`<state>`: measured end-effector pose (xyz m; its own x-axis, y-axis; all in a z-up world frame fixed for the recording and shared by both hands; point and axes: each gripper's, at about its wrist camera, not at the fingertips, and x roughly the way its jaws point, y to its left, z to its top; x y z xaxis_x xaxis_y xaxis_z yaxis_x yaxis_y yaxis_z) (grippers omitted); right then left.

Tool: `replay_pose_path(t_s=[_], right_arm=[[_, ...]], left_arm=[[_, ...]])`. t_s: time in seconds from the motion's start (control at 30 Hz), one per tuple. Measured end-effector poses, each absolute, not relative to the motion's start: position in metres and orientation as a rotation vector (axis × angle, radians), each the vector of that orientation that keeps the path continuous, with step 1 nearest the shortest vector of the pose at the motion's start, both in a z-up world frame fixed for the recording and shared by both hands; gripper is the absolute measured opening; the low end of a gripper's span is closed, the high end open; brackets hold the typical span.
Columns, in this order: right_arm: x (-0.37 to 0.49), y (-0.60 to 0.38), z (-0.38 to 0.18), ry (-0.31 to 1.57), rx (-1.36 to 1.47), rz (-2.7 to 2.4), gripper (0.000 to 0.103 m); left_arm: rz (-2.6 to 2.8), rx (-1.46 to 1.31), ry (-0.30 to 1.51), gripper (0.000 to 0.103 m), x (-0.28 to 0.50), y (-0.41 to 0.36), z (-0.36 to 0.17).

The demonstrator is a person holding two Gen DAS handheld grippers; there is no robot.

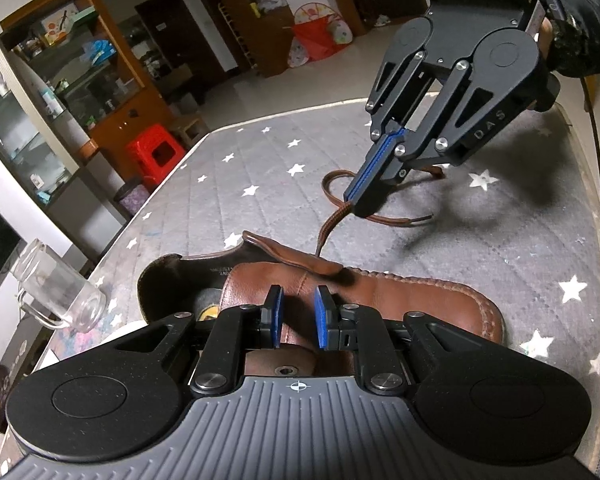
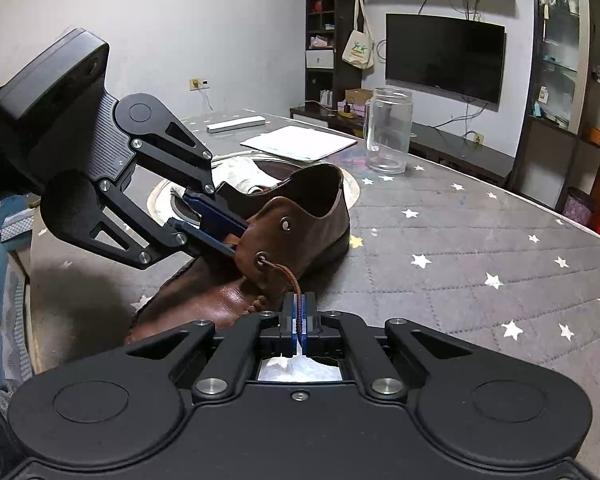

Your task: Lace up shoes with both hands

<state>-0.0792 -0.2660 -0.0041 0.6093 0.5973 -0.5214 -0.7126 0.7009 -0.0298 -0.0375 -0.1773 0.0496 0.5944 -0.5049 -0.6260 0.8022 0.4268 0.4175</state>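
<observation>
Shoe: brown leather shoe (image 2: 300, 216) lies on its sole on the grey star-patterned table cover (image 2: 460, 248), directly under and ahead of the left gripper, just beyond the right gripper's tips.
Left gripper: left gripper (image 1: 298, 312) has its blue pads a small way apart, one either side of the shoe's upper flap; in the right wrist view its fingers (image 2: 216, 224) reach the edge of that flap beside the eyelets. Whether the pads actually press the leather cannot be told.
Right gripper: right gripper (image 2: 299, 316) has its jaws together, clamped on the brown lace (image 2: 290, 276); in the left wrist view it is seen ahead and to the right, pointing down at the lace.
Lace: runs from the lower eyelet (image 2: 261, 258) straight into the right gripper's pads; beyond that gripper the rest lies in a loose loop on the cover.
Upper eyelet: second eyelet (image 2: 286, 224), above the laced one, holds no lace.
Jar: clear glass jar with handle (image 2: 388, 130) stands on the cover beyond the shoe, well apart from both grippers.
Paper: white sheets (image 2: 300, 142) lie flat further back.
</observation>
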Motion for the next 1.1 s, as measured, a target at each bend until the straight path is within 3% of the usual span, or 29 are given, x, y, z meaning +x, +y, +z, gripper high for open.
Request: replay_pose_path(t_s=[0.37, 0.6, 0.77, 0.93, 1.1], right_arm=[[-0.075, -0.252, -0.003, 0.509, -0.283, 0.808, 0.002], [-0.076, -0.253, -0.003, 0.509, -0.28, 0.811, 0.002], [-0.077, -0.252, -0.003, 0.506, -0.282, 0.816, 0.003], [-0.087, -0.25, 0.001, 0.472, -0.295, 0.81, 0.02], [-0.101, -0.236, -0.003, 0.45, -0.305, 0.854, 0.02]], left_arm=[[-0.867, 0.801, 0.417, 0.017, -0.038, -0.183, 0.051], [-0.869, 0.826, 0.38, 0.006, -0.041, -0.19, 0.047], [-0.826, 0.818, 0.361, 0.004, -0.048, -0.192, 0.044], [-0.748, 0.79, 0.357, 0.004, -0.058, -0.192, 0.045], [-0.638, 0.799, 0.334, 0.003, -0.071, -0.193, 0.046]])
